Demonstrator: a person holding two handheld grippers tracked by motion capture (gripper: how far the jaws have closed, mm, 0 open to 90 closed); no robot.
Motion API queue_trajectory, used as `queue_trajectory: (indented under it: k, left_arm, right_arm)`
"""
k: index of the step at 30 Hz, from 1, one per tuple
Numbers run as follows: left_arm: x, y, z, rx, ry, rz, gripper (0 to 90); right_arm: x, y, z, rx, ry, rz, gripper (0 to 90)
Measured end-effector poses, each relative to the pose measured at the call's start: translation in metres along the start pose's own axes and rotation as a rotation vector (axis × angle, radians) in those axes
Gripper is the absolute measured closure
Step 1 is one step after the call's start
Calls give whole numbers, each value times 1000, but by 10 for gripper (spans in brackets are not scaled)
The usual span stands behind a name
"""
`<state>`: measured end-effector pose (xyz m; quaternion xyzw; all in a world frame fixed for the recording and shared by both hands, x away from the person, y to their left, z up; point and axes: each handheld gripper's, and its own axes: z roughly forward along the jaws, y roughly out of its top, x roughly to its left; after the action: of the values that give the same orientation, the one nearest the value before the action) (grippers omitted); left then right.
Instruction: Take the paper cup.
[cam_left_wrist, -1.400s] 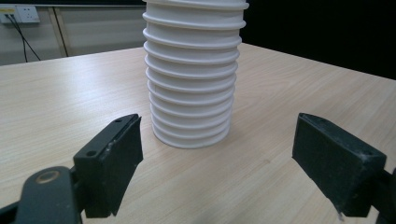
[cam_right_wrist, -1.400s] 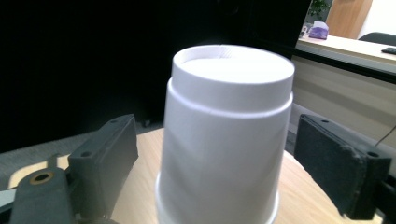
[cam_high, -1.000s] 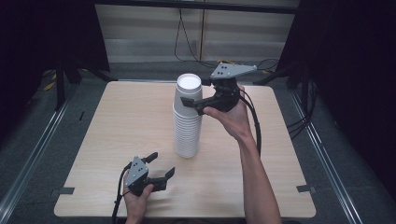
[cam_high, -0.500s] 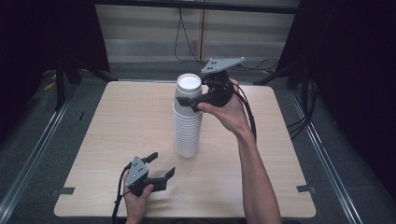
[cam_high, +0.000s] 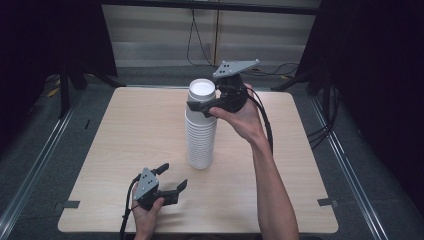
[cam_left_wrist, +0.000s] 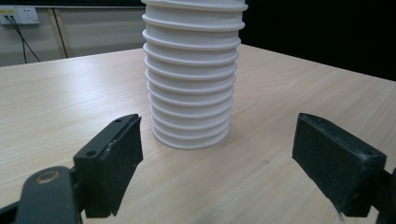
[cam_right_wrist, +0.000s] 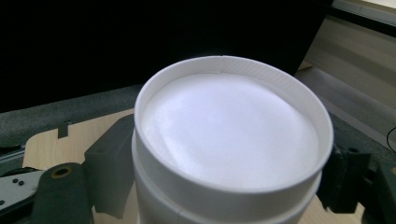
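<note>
A pale wooden worktop (cam_high: 125, 140) sits on a dark floor, seen from above, with a person's two forearms reaching in from the near edge. Near its middle stands a tall stack of white paper cups (cam_high: 201, 135), nested upside down so that ribbed rims ring it from base to top. The stack rests upright on the worktop and the flat bottom of the top cup (cam_right_wrist: 229, 135) faces up.

The right tool (cam_high: 200, 106) is held level at the top of the stack, its two black jaws on either side of the uppermost cup. In the right gripper view the jaws sit against the cup's wall, so the tool seems to be gripping that cup, probably to lift it off the rest.

The left tool (cam_high: 172, 176) rests low near the front edge, well apart from the stack, jaws spread wide and holding nothing. It points toward the base of the stack, apparently waiting in reserve.
</note>
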<state>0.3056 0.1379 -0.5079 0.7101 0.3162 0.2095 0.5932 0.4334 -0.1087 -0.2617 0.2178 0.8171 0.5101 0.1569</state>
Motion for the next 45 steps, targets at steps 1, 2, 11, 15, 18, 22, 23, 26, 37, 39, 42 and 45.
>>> queue_trajectory:
  k: [1, 2, 11, 15, 18, 22, 23, 26, 37, 39, 42, 45]
  left_arm:
    - [0, 0, 0, 0, 0, 0, 159]
    - [0, 0, 0, -1, 0, -1, 158]
    - [0, 0, 0, 0, -3, 1, 158]
    - [0, 0, 0, 2, -4, 0, 158]
    - [0, 0, 0, 2, -1, 0, 158]
    - [0, 0, 0, 2, -1, 0, 158]
    - [0, 0, 0, 2, -2, 1, 158]
    - [0, 0, 0, 2, -1, 1, 158]
    - [0, 0, 0, 2, -2, 0, 158]
    - [0, 0, 0, 2, -1, 0, 158]
    - [0, 0, 0, 1, -1, 0, 158]
    - [0, 0, 0, 1, -1, 0, 158]
  right_arm:
    - [0, 0, 0, 1, 1, 0, 209]
    - [0, 0, 0, 1, 0, -2, 209]
    - [0, 1, -1, -3, -2, -3, 211]
    - [0, 4, -3, -17, -8, -3, 211]
    - [1, 5, -4, -24, -10, -1, 211]
    - [0, 6, -5, -34, -6, 4, 211]
    - [0, 6, -5, -36, -6, 4, 211]
    - [0, 7, -8, -58, -11, 13, 212]
    - [0, 12, -13, -81, 8, 14, 211]
    - [0, 14, -14, -90, 8, 14, 212]
    - [1, 17, -15, -101, 4, 16, 212]
    - [1, 18, -17, -117, 1, 23, 212]
